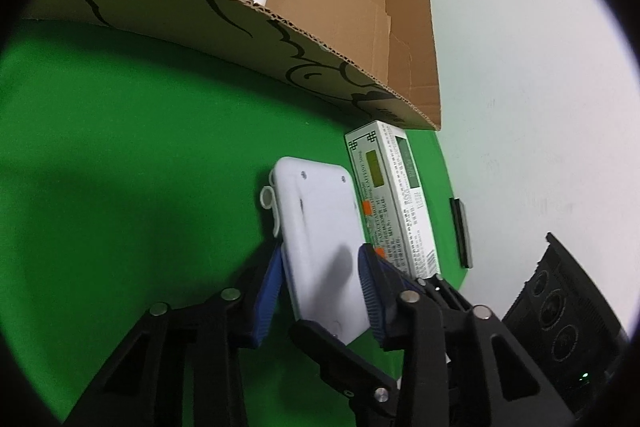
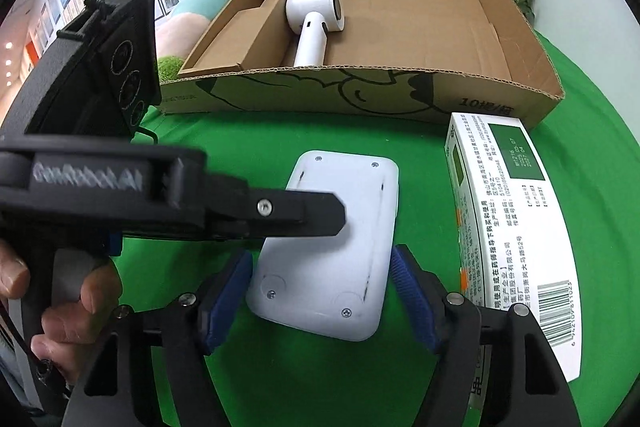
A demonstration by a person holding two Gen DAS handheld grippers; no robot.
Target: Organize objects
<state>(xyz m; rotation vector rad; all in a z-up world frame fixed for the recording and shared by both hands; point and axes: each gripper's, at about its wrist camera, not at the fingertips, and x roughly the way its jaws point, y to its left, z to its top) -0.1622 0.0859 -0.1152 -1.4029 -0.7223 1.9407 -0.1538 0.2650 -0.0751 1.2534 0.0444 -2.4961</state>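
Pads (image 1: 370,291) of the left gripper (image 1: 320,291) are clamping the white device (image 1: 320,227); the right gripper (image 2: 320,297) is straddling it (image 2: 340,239), seemingly not gripping.

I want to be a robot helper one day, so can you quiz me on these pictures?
1. True or false: the white hair dryer lies inside the cardboard box.
2. What sits between the fingers of the right gripper? A) a banana B) the white flat device C) a cup
3. Fill in: the cloth under the device is ____.

Key: 1 true; 2 B; 3 green.
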